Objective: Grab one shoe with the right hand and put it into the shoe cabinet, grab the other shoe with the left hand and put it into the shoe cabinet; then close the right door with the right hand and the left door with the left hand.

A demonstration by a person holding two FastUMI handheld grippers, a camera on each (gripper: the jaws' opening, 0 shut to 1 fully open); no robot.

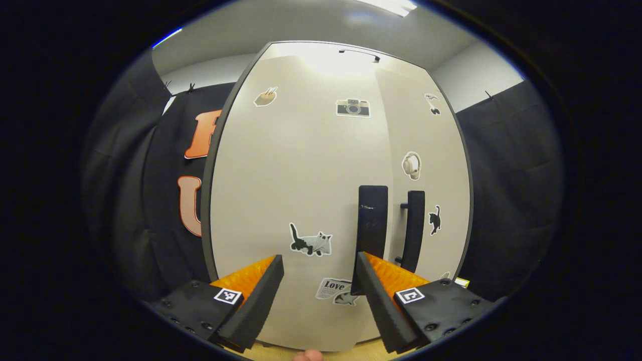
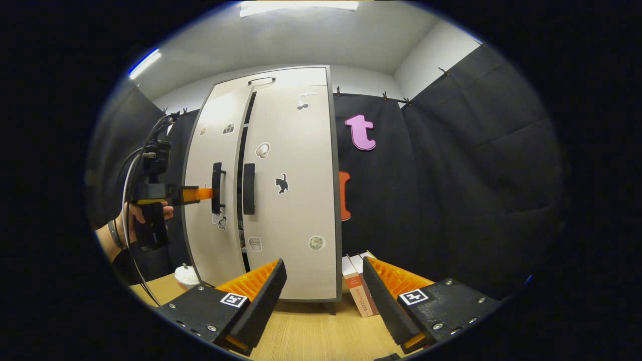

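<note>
black-curtained booth walls flank the shoe cabinet [image 2: 281, 200] on the wooden table [image 2: 311, 331], where the open left gripper [image 1: 320, 281] meets the nearly shut left door [image 1: 296, 190], a stiff light panel best pushed near its handle [image 1: 372, 220], while the right gripper [image 2: 323, 291] waits open.

Left claw [image 2: 208, 194] black-bodied, cabled, wristband [image 2: 116, 233], square tag markers, screws

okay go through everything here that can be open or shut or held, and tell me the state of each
Right door: shut.
Left door: nearly shut, a dark gap beside it.
Left gripper: jaws open, pushing at the left door near its handle.
Right gripper: jaws open, holding nothing, back from the cabinet.
Books: standing beside the cabinet, leaning.
</note>
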